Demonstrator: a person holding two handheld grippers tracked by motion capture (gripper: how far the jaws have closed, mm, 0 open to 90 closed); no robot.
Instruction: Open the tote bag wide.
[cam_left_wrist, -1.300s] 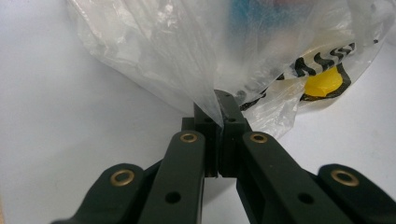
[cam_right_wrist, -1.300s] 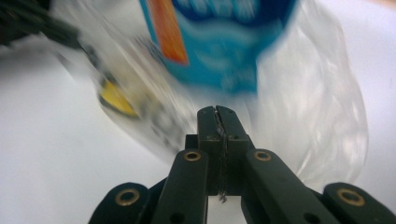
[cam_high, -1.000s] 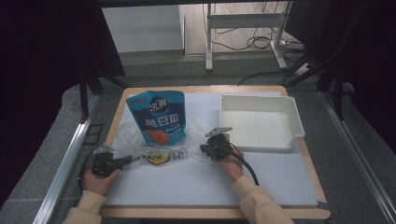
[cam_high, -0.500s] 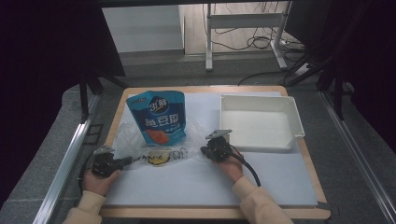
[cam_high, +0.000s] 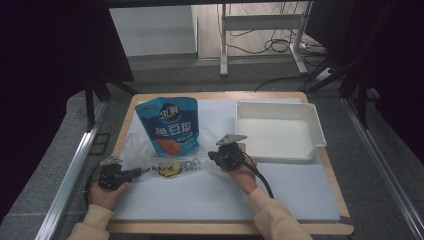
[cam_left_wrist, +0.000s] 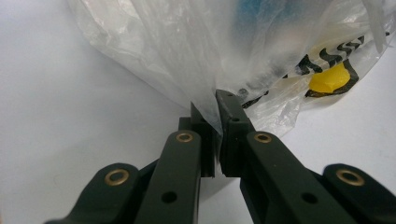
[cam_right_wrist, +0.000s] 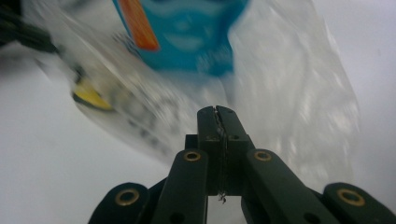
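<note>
Currently mid-step: clear plastic bag (cam_high: 165, 160) held at two edges, apparently being opened or spread to take the blue pouch (cam_high: 172, 125). Bag flat and crumpled on the white mat (cam_high: 210, 195), near the front left, lower end of the pouch lying over or just inside its upper part; cannot tell which from the high view. Yellow-and-black print visible through the film.

Left gripper (cam_left_wrist: 215, 105): jaws nearly together, thin fold of bag film pinched between the pads, a sliver of gap at the tips. Right gripper (cam_right_wrist: 218, 112): jaws pressed together, film edge caught along the seam; background smeared in the right gripper view.

White tray (cam_high: 312, 117) at the right rear, nothing in it, well apart from the bag.

Judgement: grasp on both sides made, mouth not yet opened. Next move calls for drawing the two pinched layers apart, gently, without tearing thin film or losing the left pinch, which looks slight. Risk: both layers caught in one gripper, mouth staying shut.
</note>
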